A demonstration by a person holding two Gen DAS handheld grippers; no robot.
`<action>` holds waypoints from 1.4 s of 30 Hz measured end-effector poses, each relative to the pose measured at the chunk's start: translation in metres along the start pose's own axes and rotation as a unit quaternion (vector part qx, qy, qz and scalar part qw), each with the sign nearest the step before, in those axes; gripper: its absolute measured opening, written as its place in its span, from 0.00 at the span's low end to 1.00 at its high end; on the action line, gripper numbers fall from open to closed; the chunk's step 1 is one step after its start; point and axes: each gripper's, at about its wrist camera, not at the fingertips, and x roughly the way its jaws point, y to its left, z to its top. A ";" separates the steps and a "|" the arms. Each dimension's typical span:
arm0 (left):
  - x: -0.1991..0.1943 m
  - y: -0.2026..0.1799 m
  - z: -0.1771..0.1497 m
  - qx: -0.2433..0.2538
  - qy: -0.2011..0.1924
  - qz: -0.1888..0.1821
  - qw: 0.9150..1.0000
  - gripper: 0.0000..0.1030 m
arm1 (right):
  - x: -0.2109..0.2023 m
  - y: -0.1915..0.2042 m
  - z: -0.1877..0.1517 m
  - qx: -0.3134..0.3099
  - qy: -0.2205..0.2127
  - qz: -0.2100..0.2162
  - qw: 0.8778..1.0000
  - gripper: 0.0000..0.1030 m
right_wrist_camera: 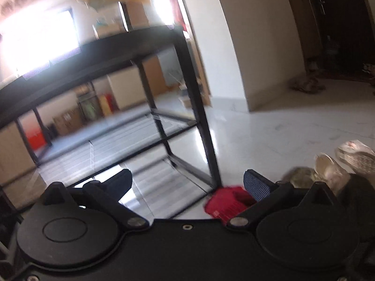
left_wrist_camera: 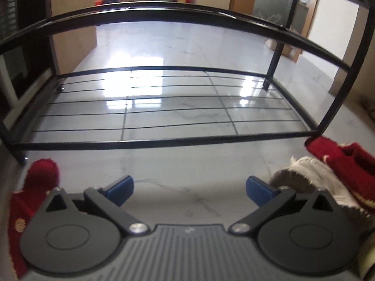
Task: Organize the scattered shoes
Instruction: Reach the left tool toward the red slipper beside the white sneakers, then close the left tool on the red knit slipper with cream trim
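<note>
We find the shoe rack [left_wrist_camera: 164, 103] standing on the floor [left_wrist_camera: 187, 164], its lower shelf bare. One slipper [left_wrist_camera: 35, 187] lies before its left corner; a second slipper [left_wrist_camera: 339, 159] lies at its right front leg, atop a cloth [left_wrist_camera: 311, 178].

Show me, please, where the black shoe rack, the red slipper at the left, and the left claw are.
black shoe rack [left_wrist_camera: 164, 143]: left wrist view, front bar of its lowest shelf.
red slipper [left_wrist_camera: 42, 175]: left wrist view, its knitted toe.
left claw [left_wrist_camera: 189, 190]: left wrist view, midway between its blue tips.

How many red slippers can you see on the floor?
2: one slipper left of the left gripper, another right, by the rack's leg. More may be hidden.
</note>
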 end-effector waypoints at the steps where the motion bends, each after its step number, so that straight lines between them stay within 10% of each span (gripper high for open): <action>1: -0.002 0.000 0.000 0.002 0.002 -0.001 1.000 0.99 | 0.000 0.000 -0.001 0.001 0.002 -0.004 1.000 1.00; 18: 0.000 -0.035 -0.007 0.059 -0.016 0.011 0.998 0.99 | -0.032 0.015 -0.005 0.002 -0.037 0.036 0.999 1.00; 25: 0.025 -0.080 0.000 0.116 -0.009 -0.038 0.992 0.99 | -0.085 0.051 -0.017 -0.080 -0.126 0.156 0.976 1.00; 31: 0.027 -0.144 0.010 0.224 -0.046 -0.113 0.967 0.99 | -0.112 0.047 -0.015 -0.085 -0.199 0.191 0.957 1.00; 36: 0.032 -0.196 0.020 0.318 -0.093 -0.187 0.925 0.99 | -0.106 0.026 0.002 -0.020 -0.179 0.184 0.966 1.00; 42: 0.060 -0.215 0.046 0.222 -0.094 -0.308 0.920 0.99 | -0.094 0.008 0.013 0.014 -0.182 0.172 0.968 1.00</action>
